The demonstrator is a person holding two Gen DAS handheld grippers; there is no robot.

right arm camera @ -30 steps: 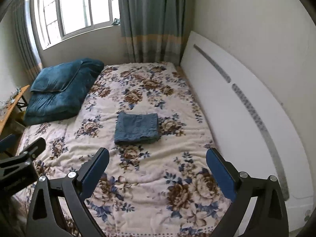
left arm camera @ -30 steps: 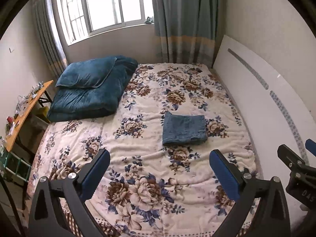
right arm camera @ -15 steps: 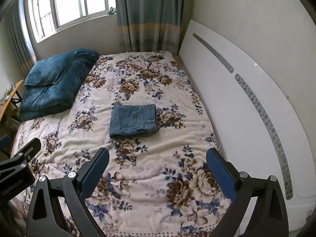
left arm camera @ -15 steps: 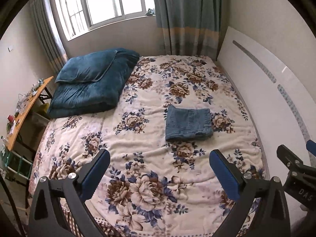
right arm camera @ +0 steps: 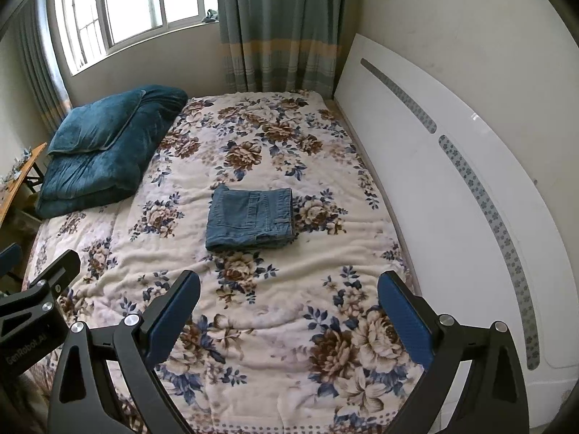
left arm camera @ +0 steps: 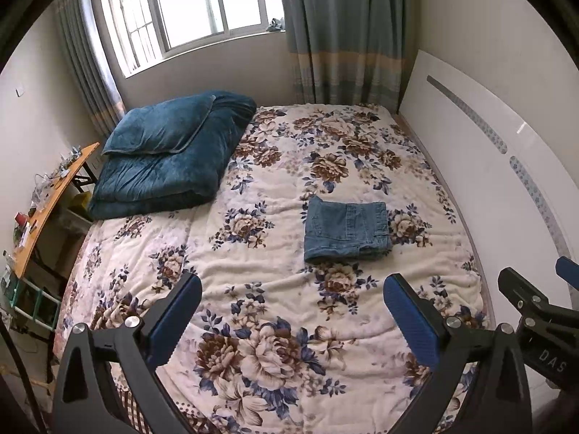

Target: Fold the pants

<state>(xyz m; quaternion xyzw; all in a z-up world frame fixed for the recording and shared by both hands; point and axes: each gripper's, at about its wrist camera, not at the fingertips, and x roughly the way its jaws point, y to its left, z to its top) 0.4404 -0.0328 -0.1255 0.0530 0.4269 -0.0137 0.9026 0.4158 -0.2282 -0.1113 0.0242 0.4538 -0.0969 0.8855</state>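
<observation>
Jeans (left arm camera: 346, 230) lie folded on your bedspread (left arm camera: 253, 289); with both grippers' fingers spread and empty, any careless regrasp could unravel the stack.

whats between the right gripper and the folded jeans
Only bare floral blanket. In the right wrist view nothing sits between the open right gripper and the folded jeans.
</observation>
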